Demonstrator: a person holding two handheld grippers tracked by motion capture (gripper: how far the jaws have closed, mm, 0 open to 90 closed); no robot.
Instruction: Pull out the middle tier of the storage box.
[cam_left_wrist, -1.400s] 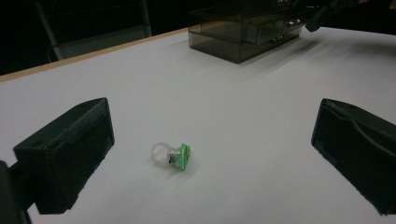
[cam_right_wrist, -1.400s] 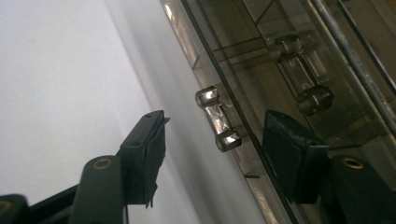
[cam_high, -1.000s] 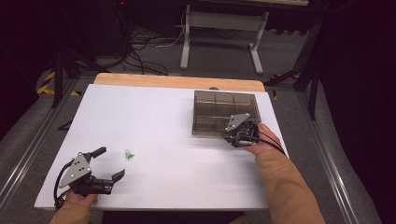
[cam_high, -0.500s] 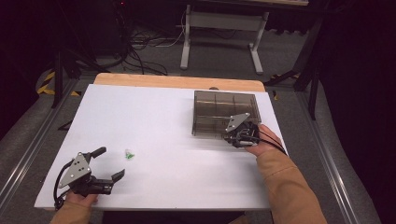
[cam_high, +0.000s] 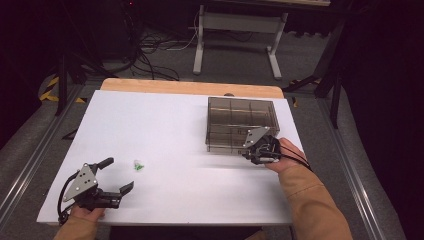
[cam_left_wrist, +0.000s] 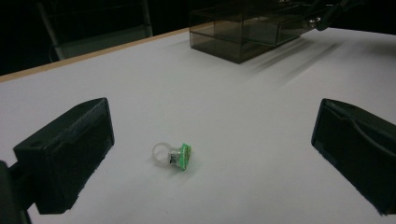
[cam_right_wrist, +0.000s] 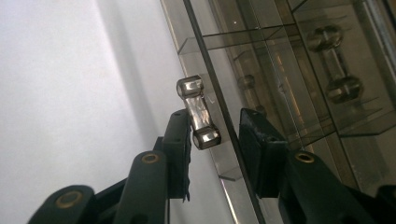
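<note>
A small clear ring with a green top (cam_high: 138, 165) lies on the white table (cam_high: 165, 125) at the near left. In the left gripper view the ring (cam_left_wrist: 173, 156) rests on its side between the two wide-apart jaws of my left gripper (cam_left_wrist: 219, 140). Seen from above, the left gripper (cam_high: 118, 174) stands open just short of it. A smoky transparent drawer box (cam_high: 240, 120) sits at the far right. My right gripper (cam_high: 251, 153) is at its near front edge. Its jaws (cam_right_wrist: 217, 140) are open and straddle a clear bar handle (cam_right_wrist: 197, 112) on a drawer front (cam_right_wrist: 280, 70).
The box (cam_left_wrist: 247, 32) has several compartments, and another clear handle (cam_right_wrist: 336, 60) shows through its walls. A wooden strip (cam_high: 190, 87) runs along the table's far edge. Beyond it stand a metal stand's legs (cam_high: 235, 40) and floor cables (cam_high: 150, 55).
</note>
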